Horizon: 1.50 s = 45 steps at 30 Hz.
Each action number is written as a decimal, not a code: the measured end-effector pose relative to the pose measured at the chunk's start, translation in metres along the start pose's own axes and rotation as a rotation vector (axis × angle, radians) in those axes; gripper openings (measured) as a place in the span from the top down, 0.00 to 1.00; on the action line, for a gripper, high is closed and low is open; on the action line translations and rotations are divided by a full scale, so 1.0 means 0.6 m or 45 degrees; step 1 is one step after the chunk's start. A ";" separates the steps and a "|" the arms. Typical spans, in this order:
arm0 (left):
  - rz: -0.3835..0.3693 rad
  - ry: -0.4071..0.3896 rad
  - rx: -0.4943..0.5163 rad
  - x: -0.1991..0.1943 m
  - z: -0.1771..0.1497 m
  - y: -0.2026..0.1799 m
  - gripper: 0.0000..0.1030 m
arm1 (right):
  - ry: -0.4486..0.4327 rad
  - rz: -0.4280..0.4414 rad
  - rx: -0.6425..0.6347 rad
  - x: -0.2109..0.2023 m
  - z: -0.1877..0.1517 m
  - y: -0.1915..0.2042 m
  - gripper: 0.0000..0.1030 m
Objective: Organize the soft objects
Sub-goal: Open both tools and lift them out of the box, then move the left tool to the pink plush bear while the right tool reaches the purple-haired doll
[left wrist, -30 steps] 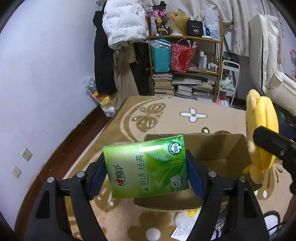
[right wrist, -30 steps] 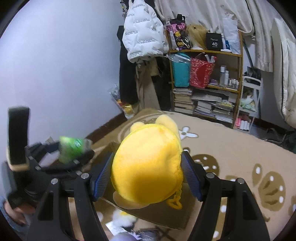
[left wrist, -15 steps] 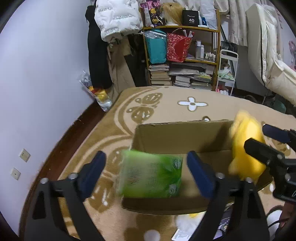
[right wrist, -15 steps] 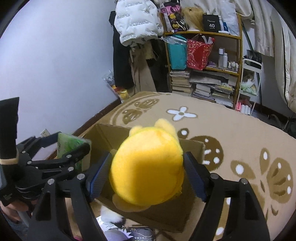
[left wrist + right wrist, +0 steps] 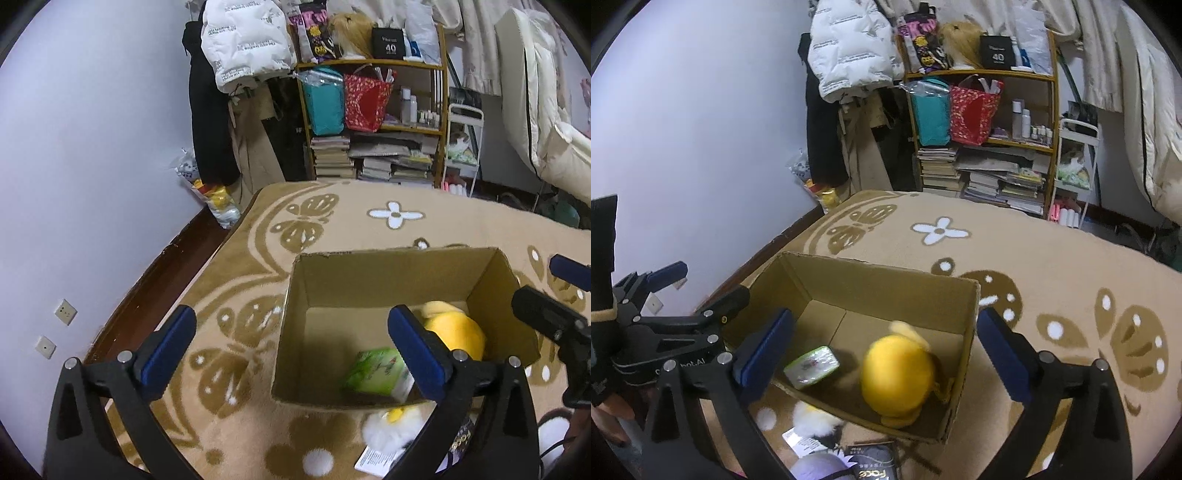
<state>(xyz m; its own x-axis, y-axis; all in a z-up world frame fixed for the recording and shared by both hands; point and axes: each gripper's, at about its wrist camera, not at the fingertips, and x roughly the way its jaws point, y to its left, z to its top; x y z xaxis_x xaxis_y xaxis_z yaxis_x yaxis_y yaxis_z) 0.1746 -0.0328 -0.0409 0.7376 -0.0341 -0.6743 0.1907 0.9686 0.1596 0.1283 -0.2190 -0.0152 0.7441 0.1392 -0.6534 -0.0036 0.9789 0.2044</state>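
Observation:
An open cardboard box (image 5: 369, 273) (image 5: 882, 284) sits on the patterned rug. Inside it lie a green tissue pack (image 5: 376, 371) (image 5: 812, 367) and a yellow plush toy (image 5: 456, 330) (image 5: 897, 373). My left gripper (image 5: 291, 347) is open and empty, held above the box's near left side. My right gripper (image 5: 882, 350) is open and empty above the box, over the plush. The left gripper also shows at the left of the right wrist view (image 5: 670, 295).
A white and yellow plush (image 5: 391, 422) (image 5: 812, 419), papers and a dark pack (image 5: 871, 465) lie on the rug in front of the box. A cluttered shelf (image 5: 373, 110) and hanging coats stand at the back wall. A bed (image 5: 546, 122) is at the right.
Both grippers opened. The green tissue pack and the yellow plush dropped into the box. Both grippers tilted down over it.

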 end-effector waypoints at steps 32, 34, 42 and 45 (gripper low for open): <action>0.001 -0.020 -0.029 -0.172 -0.049 0.031 0.01 | -0.070 -0.033 -0.003 -0.174 -0.040 0.033 0.00; -0.003 -0.012 -0.023 -0.183 -0.064 0.027 0.01 | -0.058 -0.031 -0.007 -0.176 -0.050 0.037 0.00; -0.026 0.072 -0.014 -0.192 -0.110 0.014 0.00 | 0.010 -0.005 -0.024 -0.166 -0.082 0.052 0.00; -0.029 0.109 0.003 -0.190 -0.130 0.007 0.01 | 0.044 0.001 -0.025 -0.157 -0.096 0.056 0.00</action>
<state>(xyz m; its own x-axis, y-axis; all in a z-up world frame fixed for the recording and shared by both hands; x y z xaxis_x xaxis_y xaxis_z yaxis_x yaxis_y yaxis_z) 0.0412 -0.0055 -0.0196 0.6752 -0.0348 -0.7368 0.2085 0.9672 0.1454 0.0198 -0.1908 0.0113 0.7206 0.1447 -0.6781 -0.0175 0.9815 0.1909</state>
